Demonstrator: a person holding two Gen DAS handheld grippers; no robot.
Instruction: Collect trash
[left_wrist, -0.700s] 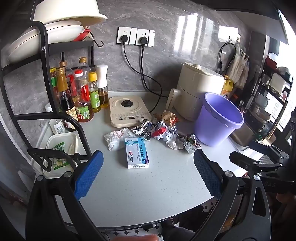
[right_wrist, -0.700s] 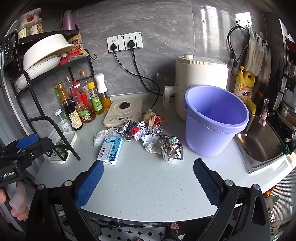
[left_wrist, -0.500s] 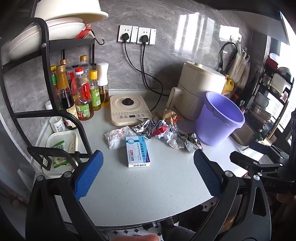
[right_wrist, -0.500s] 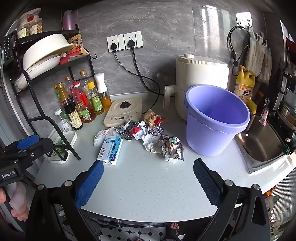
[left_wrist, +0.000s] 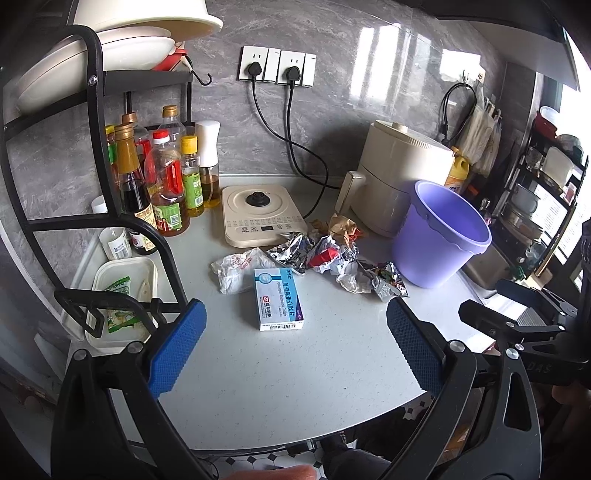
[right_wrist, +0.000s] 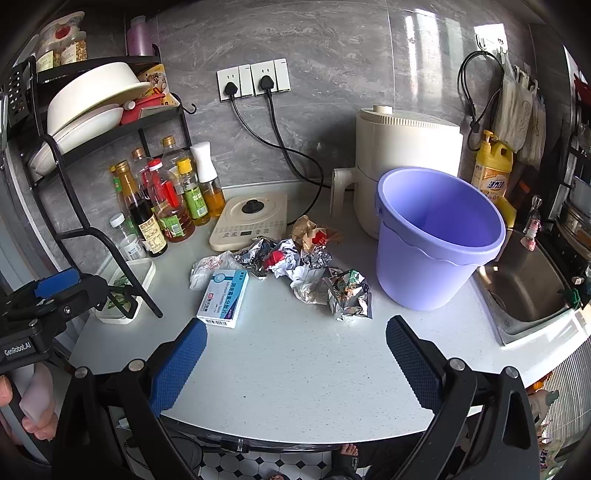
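- The left gripper (left_wrist: 295, 339) hangs over the near part of the counter (left_wrist: 280, 387), its blue pads spread wide apart with nothing between them.
- The right gripper (right_wrist: 295, 354) is held the same way: pads far apart, empty, above the counter's near edge.
- In the right wrist view the left gripper's frame shows at the left edge, with a hand (right_wrist: 26, 402) around its handle.
- Nearest the left gripper lies a blue-and-white box (left_wrist: 279, 299), flat on the counter, just ahead of the pads.
- Just behind the box sits a crumpled white wrapper (left_wrist: 236, 267), touching or nearly touching it.
- Right of that runs a heap of trash (left_wrist: 328, 258): foil, paper and a red scrap bunched together.
- A foil packet (right_wrist: 349, 295) ends the row, near the bucket but apart from it.
- The purple bucket (right_wrist: 437, 236) stands upright to the right of the trash, open, its inside looking empty.
- Behind the trash is a flat cream cooker (left_wrist: 262, 214); a taller cream appliance (right_wrist: 406, 147) stands behind the bucket.
- At the left, bottles (left_wrist: 168, 184) stand under a black rack (left_wrist: 92, 110) bearing bowls.
- A sink (right_wrist: 524, 291) lies right of the bucket.
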